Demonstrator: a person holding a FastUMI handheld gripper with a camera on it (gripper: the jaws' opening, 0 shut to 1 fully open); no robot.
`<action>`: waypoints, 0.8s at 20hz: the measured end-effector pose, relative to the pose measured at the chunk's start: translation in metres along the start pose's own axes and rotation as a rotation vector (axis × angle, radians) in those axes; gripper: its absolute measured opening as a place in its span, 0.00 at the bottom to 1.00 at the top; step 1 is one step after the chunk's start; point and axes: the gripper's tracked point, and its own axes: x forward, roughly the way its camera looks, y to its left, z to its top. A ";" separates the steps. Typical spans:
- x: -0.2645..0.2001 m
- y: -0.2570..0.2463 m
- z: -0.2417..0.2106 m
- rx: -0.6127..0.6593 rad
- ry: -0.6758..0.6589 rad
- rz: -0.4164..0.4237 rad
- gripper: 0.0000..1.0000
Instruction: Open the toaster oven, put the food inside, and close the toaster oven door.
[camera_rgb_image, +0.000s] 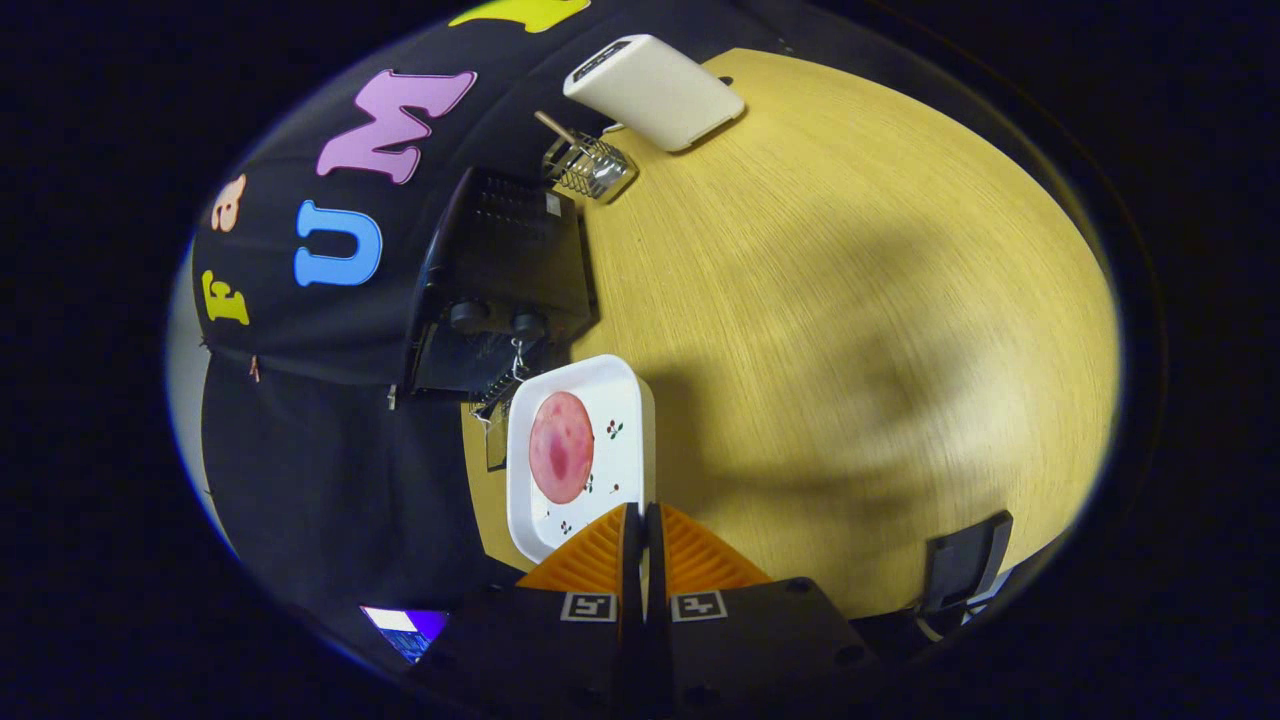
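- The food (561, 447), a round pink slice, lies flat on a white square plate (630, 400) on the wooden table (850, 330); it sits toward the plate's side nearer the booth wall, beside small printed sprigs
- The plate is just ahead of the gripper (641, 512), at about 11 o'clock from the fingertips; its near edge meets the fingertips, and I cannot tell whether the rim is caught between them
- The gripper's fingers are pressed almost together, with only a thin slit between them
- The toaster oven (505, 280), a black box with two round knobs, stands beyond the plate at about 11 o'clock, against the black cloth wall; its door hangs open toward the plate, with a wire rack showing at the opening
- A wire holder (590, 165) with a wooden stick in it stands farther off, at about 12 o'clock beyond the oven
- A white flat box (655, 90) lies beyond that, at about 12 o'clock
- A dark stand (965, 565) sits near the table edge at about 3 o'clock from the fingers
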 end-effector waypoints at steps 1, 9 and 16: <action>-0.004 0.005 -0.003 0.005 -0.016 0.002 0.05; -0.014 0.040 -0.032 0.068 -0.112 0.023 0.05; 0.008 0.076 -0.047 0.135 -0.168 0.032 0.05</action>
